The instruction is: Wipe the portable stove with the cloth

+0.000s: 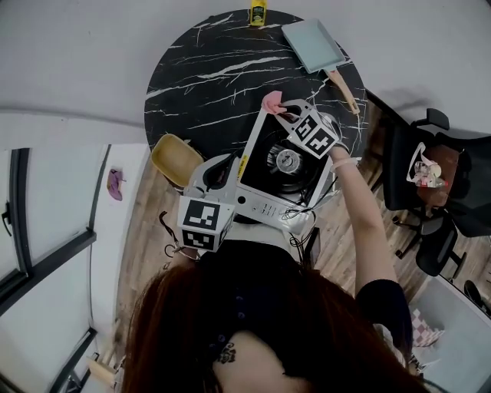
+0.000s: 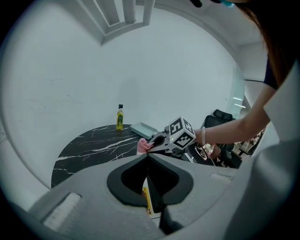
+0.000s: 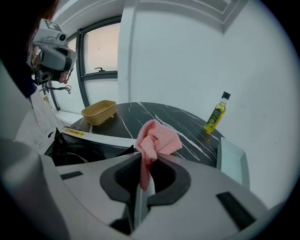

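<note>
The portable stove [image 1: 265, 203], white with a black burner top, sits at the near edge of the round black marble table [image 1: 207, 69]. My right gripper [image 1: 282, 113] is over the stove's far left corner, shut on a bunched pink cloth [image 1: 271, 100]. In the right gripper view the cloth [image 3: 157, 136] sticks up from the shut jaws above the stove's rim [image 3: 79, 136]. My left gripper [image 1: 229, 163] hovers at the stove's left side, jaws shut with nothing between them. In the left gripper view its tips [image 2: 147, 157] point toward the cloth [image 2: 143, 146].
A yellow oil bottle [image 1: 258, 12] stands at the table's far edge. A pale square pan with a wooden handle [image 1: 313, 44] lies at the far right. A tan dish [image 1: 176, 159] sits left of the stove. Black office chairs [image 1: 430, 169] stand to the right.
</note>
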### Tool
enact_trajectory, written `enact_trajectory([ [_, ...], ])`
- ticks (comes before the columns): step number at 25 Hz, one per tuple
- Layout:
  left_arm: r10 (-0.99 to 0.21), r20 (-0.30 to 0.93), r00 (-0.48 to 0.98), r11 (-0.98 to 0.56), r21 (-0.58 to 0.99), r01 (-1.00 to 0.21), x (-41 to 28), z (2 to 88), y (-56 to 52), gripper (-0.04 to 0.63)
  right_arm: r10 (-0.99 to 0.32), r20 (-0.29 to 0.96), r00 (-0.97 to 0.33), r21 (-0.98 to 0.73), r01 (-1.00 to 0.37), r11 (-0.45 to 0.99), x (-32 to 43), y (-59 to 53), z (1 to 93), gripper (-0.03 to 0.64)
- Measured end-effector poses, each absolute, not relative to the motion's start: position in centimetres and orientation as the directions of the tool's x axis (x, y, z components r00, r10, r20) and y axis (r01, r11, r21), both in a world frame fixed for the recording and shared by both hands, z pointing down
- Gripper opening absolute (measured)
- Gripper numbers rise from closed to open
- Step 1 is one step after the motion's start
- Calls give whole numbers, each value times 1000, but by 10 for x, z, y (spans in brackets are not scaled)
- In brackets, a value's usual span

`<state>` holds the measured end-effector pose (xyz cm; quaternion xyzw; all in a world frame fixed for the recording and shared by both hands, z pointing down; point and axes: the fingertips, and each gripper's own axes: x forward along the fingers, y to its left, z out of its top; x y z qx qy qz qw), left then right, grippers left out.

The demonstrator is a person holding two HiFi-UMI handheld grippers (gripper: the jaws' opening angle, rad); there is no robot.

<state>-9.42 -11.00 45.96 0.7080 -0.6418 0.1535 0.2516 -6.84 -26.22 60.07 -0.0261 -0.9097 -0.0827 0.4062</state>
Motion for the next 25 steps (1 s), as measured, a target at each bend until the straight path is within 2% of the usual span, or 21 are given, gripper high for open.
enact_trajectory([
  [12,-830,538,150,-81,150,-985,-86,455,-113,12,2,778,-628,123,156,980,-64,-261,602,35],
  [25,-822,541,177,-122,136,-983,-74,451,-113,12,12,767,-641,67,98,993,-48,-264,603,35],
])
